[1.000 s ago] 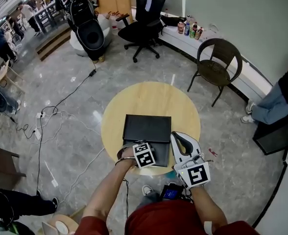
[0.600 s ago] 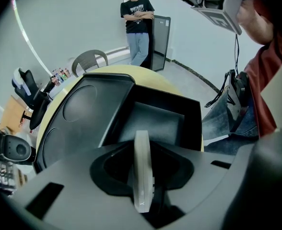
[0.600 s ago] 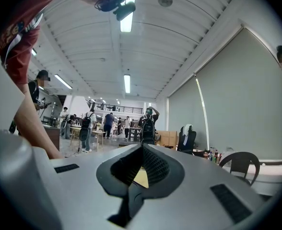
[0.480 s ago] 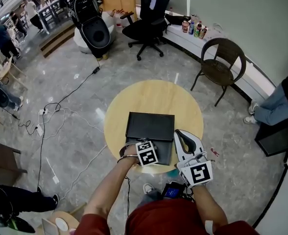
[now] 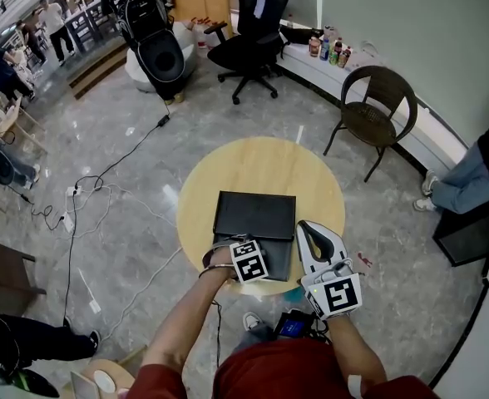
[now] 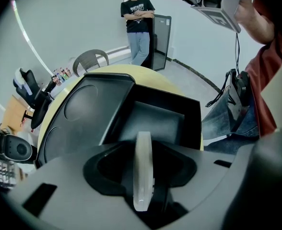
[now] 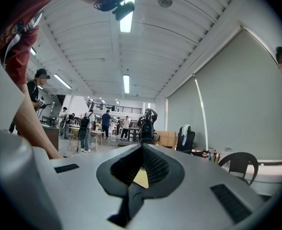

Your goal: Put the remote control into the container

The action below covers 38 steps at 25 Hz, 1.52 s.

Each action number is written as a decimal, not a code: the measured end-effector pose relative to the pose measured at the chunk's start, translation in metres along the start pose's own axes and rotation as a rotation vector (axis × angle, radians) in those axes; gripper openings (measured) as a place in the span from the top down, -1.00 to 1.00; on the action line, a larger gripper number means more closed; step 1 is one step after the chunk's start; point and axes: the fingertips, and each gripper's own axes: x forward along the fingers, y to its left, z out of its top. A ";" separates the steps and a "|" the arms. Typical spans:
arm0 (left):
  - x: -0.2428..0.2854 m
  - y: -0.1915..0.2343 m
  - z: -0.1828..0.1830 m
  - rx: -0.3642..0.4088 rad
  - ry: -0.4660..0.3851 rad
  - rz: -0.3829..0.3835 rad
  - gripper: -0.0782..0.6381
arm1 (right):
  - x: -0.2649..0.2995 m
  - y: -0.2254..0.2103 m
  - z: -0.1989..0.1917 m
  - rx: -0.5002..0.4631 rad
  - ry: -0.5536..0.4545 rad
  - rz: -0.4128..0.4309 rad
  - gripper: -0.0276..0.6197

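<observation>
Left tool (image 6: 141, 150) | jaws just opening | remote control (image 6: 143, 176) between, over container (image 6: 191, 123)

No readable text: marker cubes (image 5: 248, 261) show only square patterns; shirt print (image 6: 138, 6) and bottle labels (image 5: 328, 48) too small to read.

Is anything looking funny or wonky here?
The white remote control stands on its thin edge at the black container, not flat. The left gripper has just been opening its jaws, which stand apart either side of it.
</observation>
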 end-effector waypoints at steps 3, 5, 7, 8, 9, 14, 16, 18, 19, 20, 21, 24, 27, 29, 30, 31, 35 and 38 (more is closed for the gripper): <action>-0.003 -0.001 0.001 -0.002 -0.005 -0.004 0.32 | 0.000 0.000 0.001 0.000 0.003 -0.001 0.85; -0.005 -0.001 0.002 -0.003 -0.011 -0.008 0.31 | 0.000 -0.001 0.003 0.000 0.000 0.000 0.85; -0.006 -0.002 0.002 -0.004 -0.016 -0.013 0.30 | 0.000 -0.001 0.003 0.002 -0.003 0.001 0.85; -0.007 -0.002 0.003 -0.003 -0.017 -0.014 0.29 | 0.000 -0.001 0.003 0.004 -0.003 0.000 0.85; -0.008 -0.002 0.003 -0.004 -0.018 -0.015 0.29 | 0.001 -0.001 0.003 0.005 -0.004 0.000 0.85; -0.014 -0.002 0.012 -0.019 -0.041 -0.024 0.29 | 0.002 -0.004 0.005 0.000 -0.003 0.003 0.85; -0.016 -0.003 0.014 -0.028 -0.052 -0.027 0.29 | 0.002 -0.003 0.004 0.000 -0.002 0.004 0.85; -0.018 -0.003 0.014 -0.029 -0.055 -0.029 0.29 | 0.003 -0.002 0.004 0.001 -0.002 0.006 0.85; -0.020 -0.004 0.014 -0.028 -0.055 -0.030 0.29 | 0.003 -0.002 0.004 0.001 -0.003 0.007 0.85; -0.021 -0.004 0.015 -0.027 -0.055 -0.032 0.29 | 0.003 -0.002 0.004 0.001 -0.003 0.009 0.85; -0.023 -0.004 0.016 -0.027 -0.056 -0.034 0.29 | 0.004 -0.003 0.004 0.002 -0.004 0.009 0.85; -0.031 -0.004 0.020 -0.025 -0.066 -0.033 0.29 | 0.003 -0.002 0.005 0.007 -0.005 0.007 0.85; -0.042 -0.005 0.023 -0.020 -0.078 -0.031 0.29 | 0.002 0.000 0.004 0.001 -0.006 0.013 0.85; -0.046 -0.004 0.025 -0.015 -0.082 -0.029 0.29 | 0.003 0.002 0.003 -0.001 -0.003 0.015 0.85; -0.048 -0.003 0.026 -0.012 -0.084 -0.027 0.29 | 0.003 0.002 0.002 -0.001 -0.001 0.017 0.85; -0.050 -0.004 0.027 -0.009 -0.088 -0.024 0.29 | 0.003 0.003 0.001 -0.001 0.001 0.018 0.85; -0.067 -0.007 0.031 -0.006 -0.122 -0.003 0.29 | 0.001 0.007 0.007 -0.005 -0.008 0.020 0.85; -0.083 -0.008 0.036 -0.012 -0.159 0.018 0.29 | -0.003 0.008 0.011 -0.010 -0.014 0.015 0.85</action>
